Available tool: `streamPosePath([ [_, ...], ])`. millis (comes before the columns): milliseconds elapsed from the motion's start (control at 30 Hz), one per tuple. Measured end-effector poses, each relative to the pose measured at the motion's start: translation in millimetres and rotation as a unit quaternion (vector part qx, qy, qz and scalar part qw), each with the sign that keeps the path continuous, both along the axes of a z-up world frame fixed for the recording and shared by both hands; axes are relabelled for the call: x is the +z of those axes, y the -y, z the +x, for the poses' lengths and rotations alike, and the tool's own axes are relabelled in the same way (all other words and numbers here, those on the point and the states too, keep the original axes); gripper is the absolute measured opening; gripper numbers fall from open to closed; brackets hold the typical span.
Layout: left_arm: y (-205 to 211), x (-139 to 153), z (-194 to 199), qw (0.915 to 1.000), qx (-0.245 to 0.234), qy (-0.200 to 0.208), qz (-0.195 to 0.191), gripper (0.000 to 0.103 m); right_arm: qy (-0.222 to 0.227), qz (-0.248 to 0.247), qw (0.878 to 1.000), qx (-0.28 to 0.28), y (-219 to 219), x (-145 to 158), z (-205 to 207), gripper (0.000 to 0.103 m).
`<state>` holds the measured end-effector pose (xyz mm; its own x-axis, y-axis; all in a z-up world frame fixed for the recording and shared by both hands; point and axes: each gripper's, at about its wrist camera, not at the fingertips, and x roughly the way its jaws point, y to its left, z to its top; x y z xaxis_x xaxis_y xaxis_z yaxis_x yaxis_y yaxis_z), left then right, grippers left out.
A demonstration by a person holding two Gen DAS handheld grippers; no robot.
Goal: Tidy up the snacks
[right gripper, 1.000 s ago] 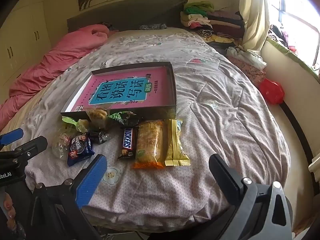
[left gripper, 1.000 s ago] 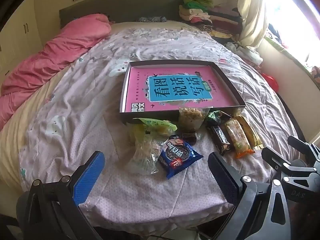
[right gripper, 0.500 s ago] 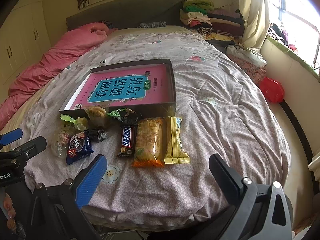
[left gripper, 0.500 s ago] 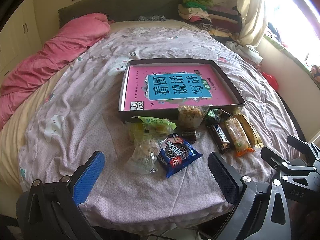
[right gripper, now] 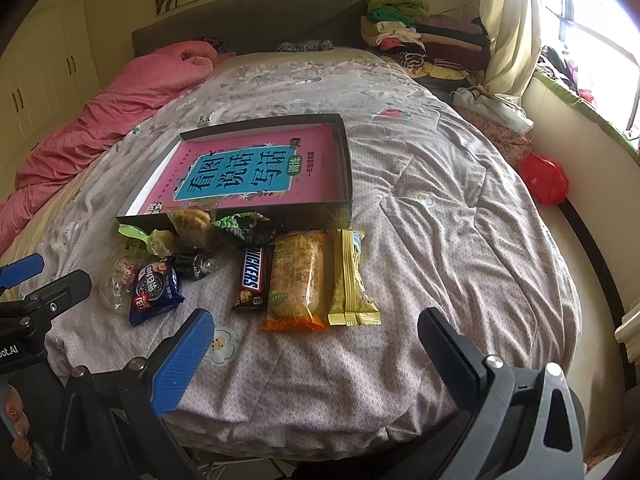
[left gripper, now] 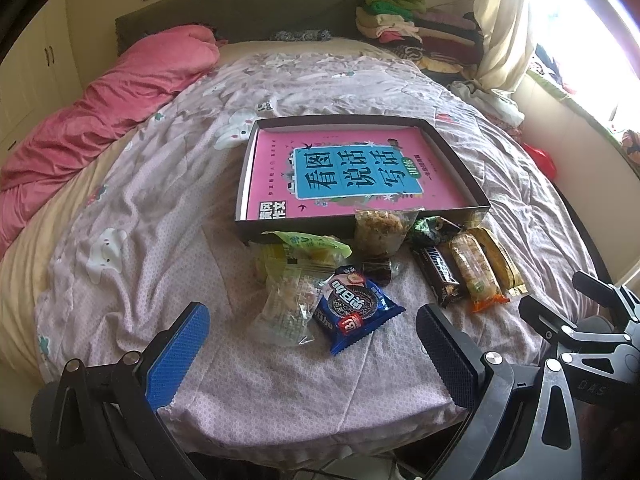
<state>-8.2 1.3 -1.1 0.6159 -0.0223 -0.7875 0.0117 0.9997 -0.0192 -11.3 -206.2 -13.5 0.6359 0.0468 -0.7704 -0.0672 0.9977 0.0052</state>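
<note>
Pink-lined box, left wrist view: shallow dark tray box [left gripper: 362, 222] on the bed [left gripper: 160, 208], only a pink book [left gripper: 356, 174] lying flat inside, no snacks in it.
Snacks, left wrist view: all lie on the quilt just in front of the box's near wall. Blue Oreo pack [left gripper: 354, 310] nearest, clear candy bag [left gripper: 288, 304] touching its left side, green-labelled bag [left gripper: 304, 246] behind that, clear bag of brown snack [left gripper: 380, 230] leaning on the box wall, Snickers bar [left gripper: 438, 270], orange-ended cracker pack [left gripper: 476, 270] and yellow pack [left gripper: 502, 260] side by side on the right.
Progress: judged not started, nothing sorted or boxed, every pack left to move.
Left claw [left gripper: 316, 354]: wide open, holds nothing, touches nothing, hovers near the foot of the bed with the Oreo pack roughly between its fingers, ahead of them.
Right claw, seen from left view [left gripper: 568, 304]: black fingertips at lower right, spread, empty.

Snacks, right wrist view: Snickers bar [right gripper: 252, 276], cracker pack [right gripper: 300, 280], yellow pack [right gripper: 352, 280] in a row, touching; Oreo pack [right gripper: 154, 290] well left; box [right gripper: 240, 216] behind, snack-free.
Right claw [right gripper: 316, 356]: wide open, empty, off the quilt, the cracker pack roughly centred ahead.
Left claw, seen from right view [right gripper: 40, 276]: at the left edge, apart from the packs.
Next pick: likely cracker pack or Snickers for right, Oreo for left, a guess only.
</note>
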Motion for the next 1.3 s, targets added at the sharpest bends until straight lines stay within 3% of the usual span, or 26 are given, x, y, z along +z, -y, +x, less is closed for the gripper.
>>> streamPosePath([
  [533,-8.2,-9.3,5.5,0.9996,0.010,-0.017,-0.017,0.103,-0.009,0.004,1.000,-0.002,1.9,-6.0,3.2,0.102],
  [900,-49.8,-36.6,21.6,0.9958,0.053,-0.062,-0.041,0.103,-0.025,0.020,0.999,-0.030,26.4,-16.0,17.9,0.102],
  [1200,-51.5,-71.0,49.4,0.9943,0.029,-0.093,-0.042,0.102,-0.049,0.014,0.998,-0.038,38.8,-37.7,41.6,0.102],
  [1300,-49.0,-72.2,54.4,0.9953,0.024,-0.085,-0.039,0.101,-0.070,0.017,0.997,-0.039,41.0,-46.8,51.3,0.094],
])
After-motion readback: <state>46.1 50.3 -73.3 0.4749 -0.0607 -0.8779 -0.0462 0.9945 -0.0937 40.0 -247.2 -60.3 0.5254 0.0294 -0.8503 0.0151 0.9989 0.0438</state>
